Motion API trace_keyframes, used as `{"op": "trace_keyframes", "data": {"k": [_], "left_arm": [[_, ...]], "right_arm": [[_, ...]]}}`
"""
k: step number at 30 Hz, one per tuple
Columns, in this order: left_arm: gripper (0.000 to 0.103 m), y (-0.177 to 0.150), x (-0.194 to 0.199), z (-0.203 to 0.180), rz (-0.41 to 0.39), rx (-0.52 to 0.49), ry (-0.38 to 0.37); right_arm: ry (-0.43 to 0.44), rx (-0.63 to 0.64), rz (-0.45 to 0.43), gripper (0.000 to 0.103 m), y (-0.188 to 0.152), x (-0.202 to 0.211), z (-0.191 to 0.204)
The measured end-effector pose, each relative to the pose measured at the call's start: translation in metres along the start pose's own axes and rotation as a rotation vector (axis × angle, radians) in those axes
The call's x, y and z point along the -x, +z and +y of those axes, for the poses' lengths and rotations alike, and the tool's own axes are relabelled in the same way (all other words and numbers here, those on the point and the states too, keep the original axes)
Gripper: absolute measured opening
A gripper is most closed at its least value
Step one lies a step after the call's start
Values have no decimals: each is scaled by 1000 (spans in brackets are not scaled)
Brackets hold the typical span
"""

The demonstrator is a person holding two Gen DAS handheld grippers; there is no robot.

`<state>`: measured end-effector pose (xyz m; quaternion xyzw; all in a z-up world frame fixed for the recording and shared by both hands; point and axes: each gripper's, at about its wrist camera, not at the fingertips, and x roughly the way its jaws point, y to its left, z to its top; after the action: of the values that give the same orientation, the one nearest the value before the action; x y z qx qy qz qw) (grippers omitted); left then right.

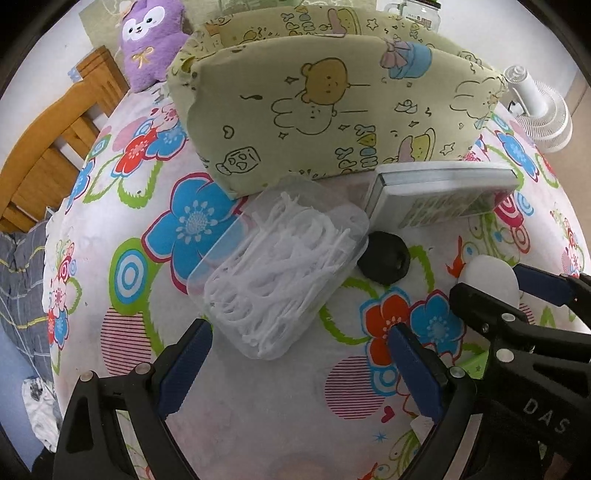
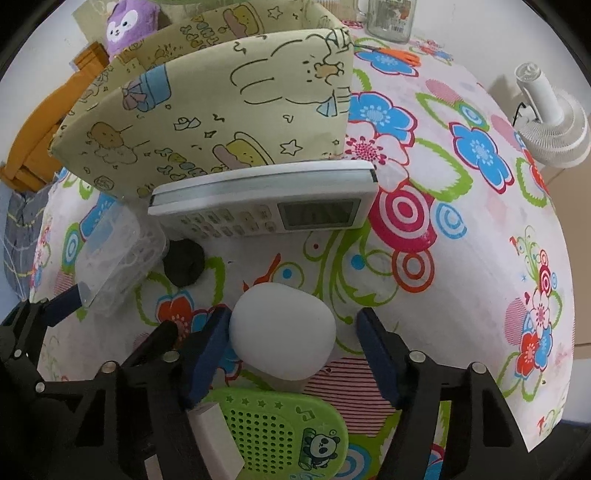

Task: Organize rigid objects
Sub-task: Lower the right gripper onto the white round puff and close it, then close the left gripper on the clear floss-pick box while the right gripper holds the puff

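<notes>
A clear plastic box of white floss picks (image 1: 284,273) lies on the flowered cloth, just ahead of my open left gripper (image 1: 295,354); it also shows in the right wrist view (image 2: 118,258). A black round object (image 1: 386,262) (image 2: 183,264) lies beside it. A white calculator (image 1: 439,194) (image 2: 266,205) leans at the foot of the yellow fabric storage box (image 1: 332,110) (image 2: 221,107). My right gripper (image 2: 293,343) is open around a white rounded bulb (image 2: 282,334), its left pad touching it; both show in the left wrist view (image 1: 489,278).
A green perforated panda gadget (image 2: 280,428) with a white block lies under the right gripper. A purple plush (image 1: 151,40), a glass jar (image 2: 389,14), orange scissors (image 2: 402,55) and a white fan (image 2: 550,122) stand around the table. A wooden chair (image 1: 55,147) is at left.
</notes>
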<state>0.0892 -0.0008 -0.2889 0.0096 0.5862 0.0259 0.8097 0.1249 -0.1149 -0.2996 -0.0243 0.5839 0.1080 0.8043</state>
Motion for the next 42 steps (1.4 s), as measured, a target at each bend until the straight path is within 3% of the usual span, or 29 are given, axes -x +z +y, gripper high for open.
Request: {"op": "trace_keyframes", "data": {"k": [3,18,27,42], "left_arm": [[97,1,0,1,-2,-4,-4],[97,17,12,8,-29,-32,3],[97,29,6,14,-36,-127,5],[96,47,-14,18,-7,-195,-64]], "right_arm": [[-25,17,-6,59,0,1,4],[-1,-9,-12,59,16,9,6],[10,-34,-6,59,21,6,11],[-18,-94,11,59,36,-7,0]]}}
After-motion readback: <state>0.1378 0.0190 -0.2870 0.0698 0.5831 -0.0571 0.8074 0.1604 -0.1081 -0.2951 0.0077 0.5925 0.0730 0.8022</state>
